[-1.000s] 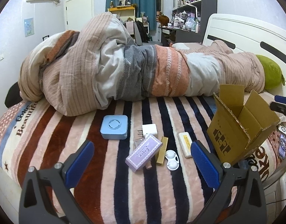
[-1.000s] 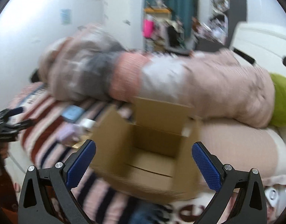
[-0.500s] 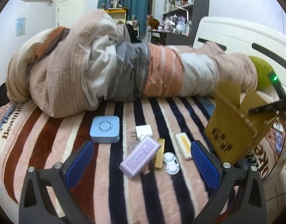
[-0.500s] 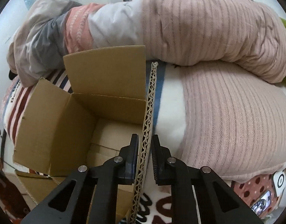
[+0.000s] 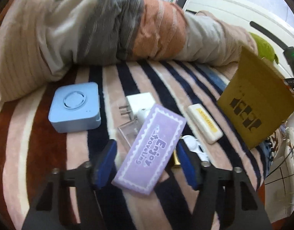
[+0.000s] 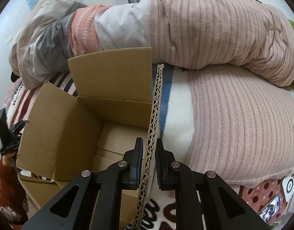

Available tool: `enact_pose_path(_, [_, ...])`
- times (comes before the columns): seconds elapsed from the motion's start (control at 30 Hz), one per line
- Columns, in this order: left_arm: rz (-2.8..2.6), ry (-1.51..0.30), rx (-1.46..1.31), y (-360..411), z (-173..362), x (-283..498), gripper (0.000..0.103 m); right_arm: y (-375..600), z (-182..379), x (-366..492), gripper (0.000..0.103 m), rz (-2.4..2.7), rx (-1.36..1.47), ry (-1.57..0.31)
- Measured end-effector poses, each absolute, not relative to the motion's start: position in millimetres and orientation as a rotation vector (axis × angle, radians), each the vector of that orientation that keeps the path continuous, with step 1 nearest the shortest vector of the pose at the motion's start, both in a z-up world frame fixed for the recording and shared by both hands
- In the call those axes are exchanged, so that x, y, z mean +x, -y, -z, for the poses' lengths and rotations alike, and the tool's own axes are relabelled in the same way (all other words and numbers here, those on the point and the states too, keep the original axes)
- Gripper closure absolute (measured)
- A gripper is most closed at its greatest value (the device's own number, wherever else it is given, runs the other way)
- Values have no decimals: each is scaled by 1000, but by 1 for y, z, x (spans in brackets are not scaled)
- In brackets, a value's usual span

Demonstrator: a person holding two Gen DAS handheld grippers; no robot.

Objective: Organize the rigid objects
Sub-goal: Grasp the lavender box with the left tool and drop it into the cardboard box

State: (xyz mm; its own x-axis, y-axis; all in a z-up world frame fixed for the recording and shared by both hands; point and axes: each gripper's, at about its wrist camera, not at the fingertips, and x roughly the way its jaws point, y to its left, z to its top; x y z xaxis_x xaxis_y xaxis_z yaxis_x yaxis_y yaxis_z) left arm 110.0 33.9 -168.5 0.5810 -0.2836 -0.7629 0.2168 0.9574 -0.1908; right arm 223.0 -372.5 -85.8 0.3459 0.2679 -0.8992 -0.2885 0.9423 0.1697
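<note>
My left tongs (image 5: 147,159) spread, straddling purple case (image 5: 149,148) on striped bed (image 5: 31,153); it half hides a gold item (image 5: 175,160) and clear piece (image 5: 128,131). My right tongs (image 6: 149,164) pinching cardboard box (image 6: 79,122) wall; box floor partly hidden.

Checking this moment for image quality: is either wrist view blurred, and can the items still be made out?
Left wrist view: motion blur smears the rolled duvet, but the purple box between the open left gripper stays legible. Right wrist view: sharp, corrugation of the cardboard box flap crisp in the right gripper; both show strong fisheye bending.
</note>
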Motion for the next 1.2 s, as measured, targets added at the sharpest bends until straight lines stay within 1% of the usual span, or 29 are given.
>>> enact_pose_path(0.03, [290, -913, -87, -34, 171, 111, 59, 372, 86, 223, 95, -359, -22, -1163])
enact_pose_path(0.07, [293, -921, -98, -34, 173, 113, 63, 371, 86, 224, 95, -360, -23, -1164])
enact_pose_path(0.1, [301, -925, -105, -33, 174, 112, 69, 371, 86, 224, 95, -362, -22, -1165])
enact_pose_path(0.23, [313, -901, -93, -32, 163, 105, 69, 371, 87, 224, 95, -365, -16, -1165])
enact_pose_path(0.43, [403, -797, -77, -5, 96, 93, 69, 371, 87, 224, 95, -370, -2, -1163])
enact_pose_path(0.57, [491, -733, -11, 46, 44, 100, 69, 371, 87, 224, 95, -370, -13, -1160])
enact_pose_path(0.7, [638, -752, -16, 114, 7, 128, 69, 371, 86, 223, 95, -370, -8, -1158])
enact_pose_path(0.8, [679, -814, 11, 158, 3, 153, 69, 371, 86, 223, 95, -371, -11, -1156])
enact_pose_path(0.93, [697, -990, 15, 207, 27, 189, 69, 370, 86, 223, 95, -373, -19, -1154])
enact_pose_path(1.03, [667, -1051, 64, 225, 42, 194, 69, 370, 86, 223, 95, -374, -18, -1155])
enact_pose_path(1.07, [662, -1055, 70, 227, 46, 192, 68, 370, 86, 223, 95, -374, -17, -1155])
enact_pose_path(1.1, [672, -1052, 65, 226, 46, 190, 60, 371, 86, 224, 95, -374, -18, -1156])
enact_pose_path(1.13, [683, -1046, 56, 227, 44, 190, 49, 370, 86, 223, 95, -374, -18, -1156])
enact_pose_path(1.2, [691, -1009, 37, 214, 35, 182, 40, 370, 86, 223, 95, -373, -25, -1159])
